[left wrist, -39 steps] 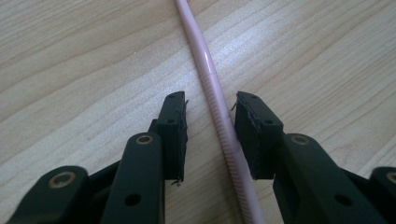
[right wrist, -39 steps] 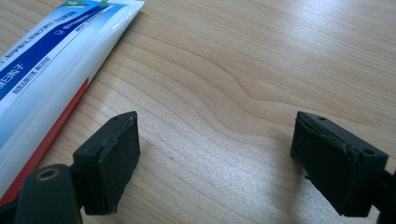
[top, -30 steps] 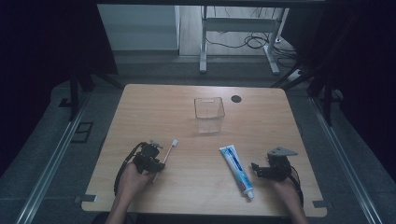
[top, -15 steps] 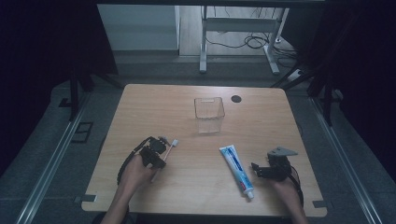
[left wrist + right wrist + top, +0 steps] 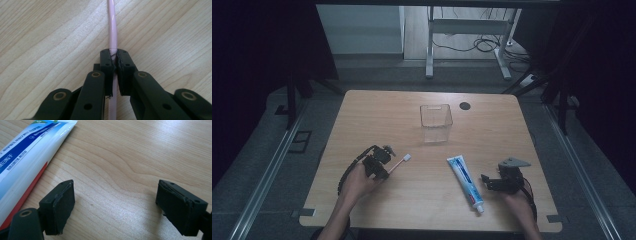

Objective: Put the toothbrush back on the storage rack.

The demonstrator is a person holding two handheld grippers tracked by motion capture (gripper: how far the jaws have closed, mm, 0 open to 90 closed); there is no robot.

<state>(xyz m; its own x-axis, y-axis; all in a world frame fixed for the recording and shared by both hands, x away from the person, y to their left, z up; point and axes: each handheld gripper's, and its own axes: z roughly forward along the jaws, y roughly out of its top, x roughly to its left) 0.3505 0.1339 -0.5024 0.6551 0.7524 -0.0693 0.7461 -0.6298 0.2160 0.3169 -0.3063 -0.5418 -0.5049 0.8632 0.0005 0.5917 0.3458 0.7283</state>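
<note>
Figure legend. A light wooden desk (image 5: 377, 115) seen from above, with a clear plastic container (image 5: 436, 122) standing upright toward its far middle, a pink toothbrush (image 5: 398, 162) at the near left and a blue-and-white toothpaste tube (image 5: 466, 181) lying flat at the near right, cap end toward the person. A small dark round fitting (image 5: 465, 105) sits just right of the container, near the far edge.

Progress. The work appears to be at its first step: the grasp of the toothbrush is being made, while the container holds nothing and the tube lies untouched. If the aim is to put both items into the container, as the layout suggests, both transfers are left to do.

Left hand-held gripper (image 5: 113, 63). Its jaws have just been closing and now stand narrow, the pads pressed on the pink handle (image 5: 112, 32), which runs between them and away across the wood grain. From above, the brush head points right and slightly far of this gripper, and the brush seems to rest on, or just above, the desk; which one cannot be told.

Right hand-held gripper (image 5: 116, 202). The jaws stand wide apart over bare wood, holding nothing. The tube lies just beside one jaw, outside the gap, and no contact with it is visible.
</note>
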